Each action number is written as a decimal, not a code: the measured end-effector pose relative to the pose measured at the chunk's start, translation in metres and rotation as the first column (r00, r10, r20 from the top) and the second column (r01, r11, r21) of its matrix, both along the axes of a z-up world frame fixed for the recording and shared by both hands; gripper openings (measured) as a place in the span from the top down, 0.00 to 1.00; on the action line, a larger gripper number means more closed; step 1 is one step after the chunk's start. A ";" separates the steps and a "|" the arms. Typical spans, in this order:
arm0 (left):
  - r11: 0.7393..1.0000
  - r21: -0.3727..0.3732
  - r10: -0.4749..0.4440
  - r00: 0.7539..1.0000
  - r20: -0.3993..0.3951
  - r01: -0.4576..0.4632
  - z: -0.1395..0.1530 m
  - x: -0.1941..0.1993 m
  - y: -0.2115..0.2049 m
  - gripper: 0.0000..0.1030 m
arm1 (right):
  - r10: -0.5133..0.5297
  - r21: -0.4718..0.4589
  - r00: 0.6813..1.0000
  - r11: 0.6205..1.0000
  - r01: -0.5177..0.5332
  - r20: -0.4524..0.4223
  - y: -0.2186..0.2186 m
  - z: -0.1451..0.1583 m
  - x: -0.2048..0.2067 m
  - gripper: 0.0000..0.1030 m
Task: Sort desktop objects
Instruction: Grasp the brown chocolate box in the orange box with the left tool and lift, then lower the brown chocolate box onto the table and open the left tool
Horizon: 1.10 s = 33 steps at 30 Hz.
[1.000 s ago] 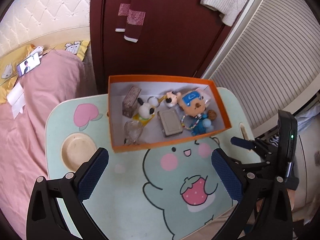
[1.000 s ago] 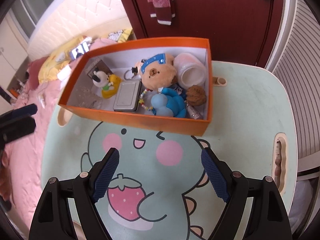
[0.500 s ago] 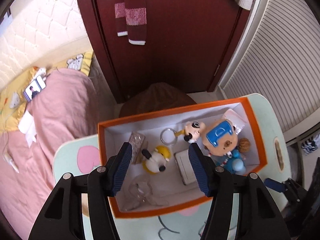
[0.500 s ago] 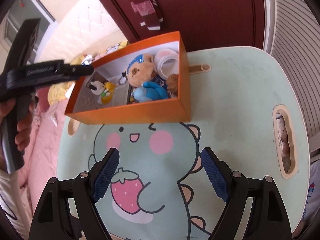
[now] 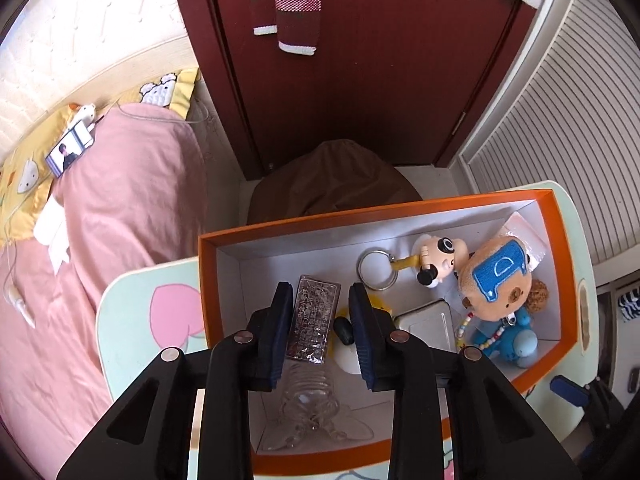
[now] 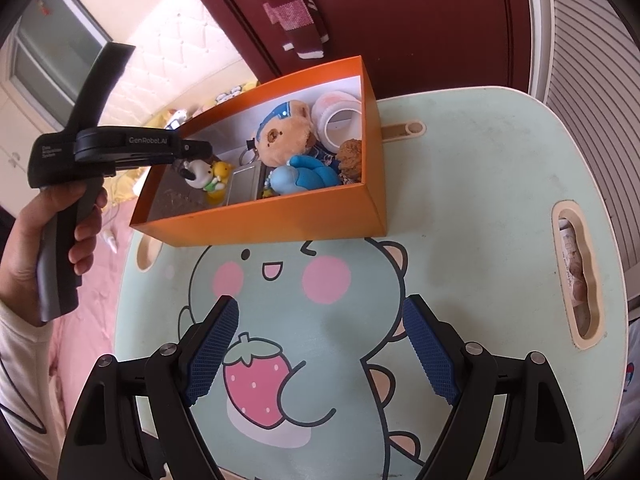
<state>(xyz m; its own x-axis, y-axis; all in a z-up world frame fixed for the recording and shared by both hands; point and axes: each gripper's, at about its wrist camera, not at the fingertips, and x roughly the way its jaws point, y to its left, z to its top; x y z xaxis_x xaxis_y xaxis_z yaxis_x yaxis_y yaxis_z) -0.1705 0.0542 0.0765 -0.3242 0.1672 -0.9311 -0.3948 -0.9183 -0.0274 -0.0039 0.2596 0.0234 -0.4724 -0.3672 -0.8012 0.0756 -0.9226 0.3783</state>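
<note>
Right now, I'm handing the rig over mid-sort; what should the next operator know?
Left gripper: inside the orange box, jaws narrowed either side of the foil packet; grip unconfirmed.
Right gripper: open, empty, above the table.
Bear plush, blue toy, metal tin and keyring figure lie in the box.
Done: no item out on the table in view.
Left: lift the packet, then the rest.
</note>
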 end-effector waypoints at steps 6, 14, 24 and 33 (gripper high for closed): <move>0.992 0.120 -0.026 0.997 -0.074 0.035 0.036 0.015 -0.005 0.80 | 0.006 0.002 1.000 1.000 -0.006 0.002 -0.002 -0.003 0.000 0.18; 0.961 0.237 -0.106 0.982 -0.157 0.142 0.077 0.063 -0.019 0.80 | 0.010 0.004 1.000 1.000 -0.010 0.001 -0.004 -0.004 0.002 0.18; 0.925 0.358 -0.056 0.977 -0.205 0.128 0.042 0.147 -0.076 0.80 | -0.004 0.010 0.999 1.000 0.005 -0.040 -0.002 0.003 0.005 0.18; 0.941 0.335 0.029 0.969 -0.246 0.057 -0.011 0.167 -0.096 0.80 | 0.013 0.020 0.999 1.000 -0.013 -0.031 -0.010 -0.001 0.006 0.18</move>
